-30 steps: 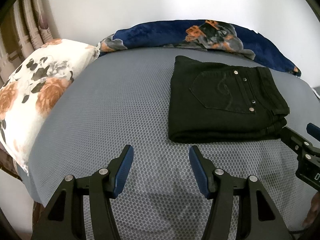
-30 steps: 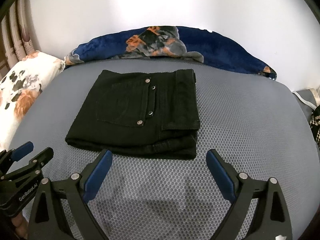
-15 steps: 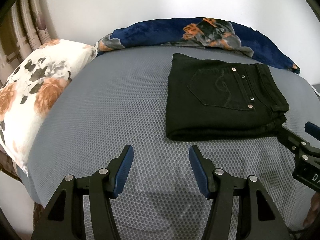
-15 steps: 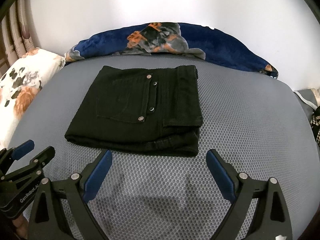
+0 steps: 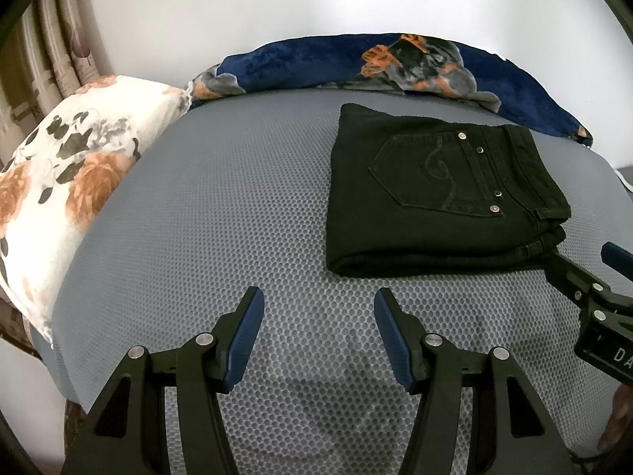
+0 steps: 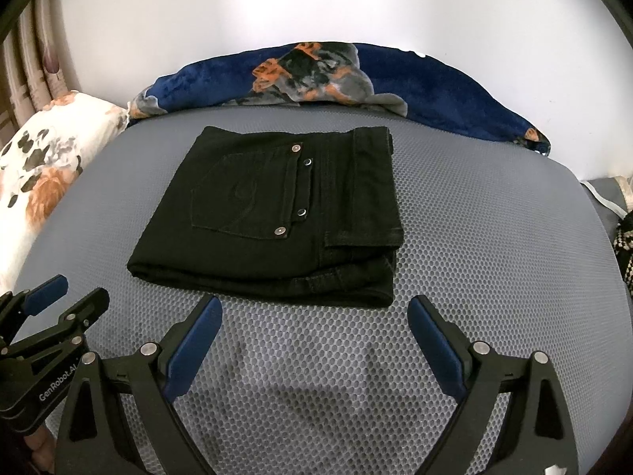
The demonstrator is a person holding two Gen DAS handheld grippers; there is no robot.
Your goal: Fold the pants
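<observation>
Black denim pants (image 6: 277, 221), folded into a compact rectangular stack, lay on the grey honeycomb-mesh mattress (image 6: 494, 237), back pocket with its metal rivets uppermost, waistband end toward the right side. Sat just beyond the tips of both tools, touched by neither.

Left gripper (image 5: 316, 320) hovered low over bare mesh, blue-padded jaws parted moderately, nothing between them; pants off to its right. Right gripper (image 6: 314, 324) hung directly in front of the stack's near edge, jaws spread wide, equally empty.

Looked essentially finished as a fold; judged to be at the release or final tidying stage.

Risks from here:
- Near right corner showed loose layered edges, waistband and hem ends not quite flush; a careless nudge there could fan the layers out.
- Gripping only the top ply for any further fold or lift would likely peel the stack apart rather than move it whole.
- Stiff, thick denim tends to spring back; an unpressed crease might slowly open.
- Padded tip could catch a belt loop and drag the bundle askew.

Behind: dark blue floral plush blanket (image 6: 415, 83); at left, a white pillow with orange roses (image 5: 71, 182)
</observation>
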